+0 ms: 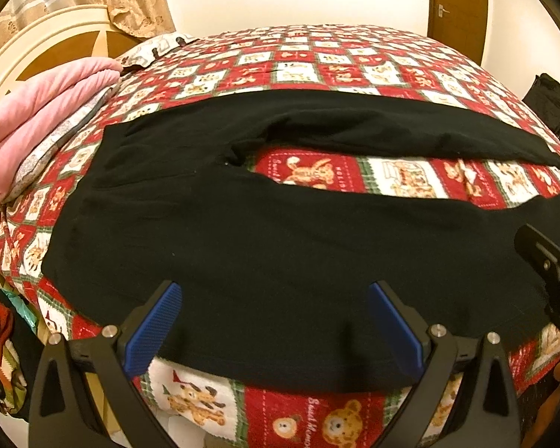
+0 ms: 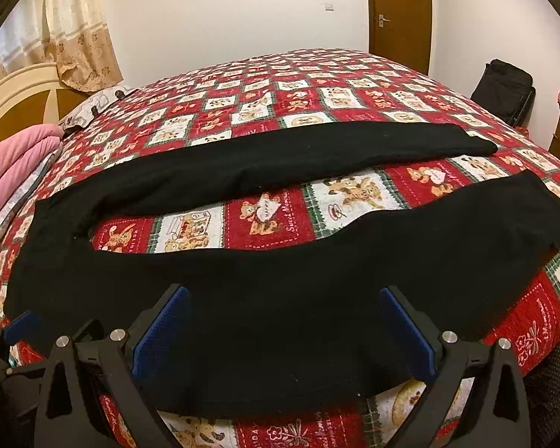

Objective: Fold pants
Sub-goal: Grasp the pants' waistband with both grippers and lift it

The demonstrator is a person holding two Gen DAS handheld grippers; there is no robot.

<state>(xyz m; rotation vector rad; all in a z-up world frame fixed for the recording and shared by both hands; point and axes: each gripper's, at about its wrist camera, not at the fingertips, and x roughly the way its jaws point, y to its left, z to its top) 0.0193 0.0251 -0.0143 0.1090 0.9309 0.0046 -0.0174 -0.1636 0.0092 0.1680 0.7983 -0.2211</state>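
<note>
Pants point(image 1: 280, 246): we see a black, matte, soft knit garment spread flat on the bed, waist off to our left, two legs running away to our right; the near leg lies directly ahead of both tools, the far leg lies beyond it, and a wedge of quilt shows between them
Pants surface: mostly smooth; a few shallow folds gather at the crotch; the hems are cut straight
Left gripper point(image 1: 274, 323): black plastic frame with bolt heads and blue ribbed pads; we see its fingers spread wide, holding nothing, with the near edge of the pants between them
Right gripper point(image 2: 280, 330): same build; its fingers are also spread wide and hold nothing; the near leg's edge lies between them
Quilt point(image 2: 265, 104): stitched patchwork of red and white squares with bear pictures and green plaid borders; it covers the whole bed under the pants
Pink blanket point(image 1: 37, 108): plush, folded thick, far to our left past the waist, apart from the pants
Headboard point(image 1: 37, 37): cream, curved, with brown panels, behind the blanket
Curtain point(image 2: 74, 30): beige, patterned, ahead left
Door point(image 2: 399, 11): brown wood with a metal handle, straight ahead beyond the bed
Black bag point(image 2: 504, 89): boxy, ahead right, off the bed's far side
In the way: we see nothing lying on top of the pants
</note>
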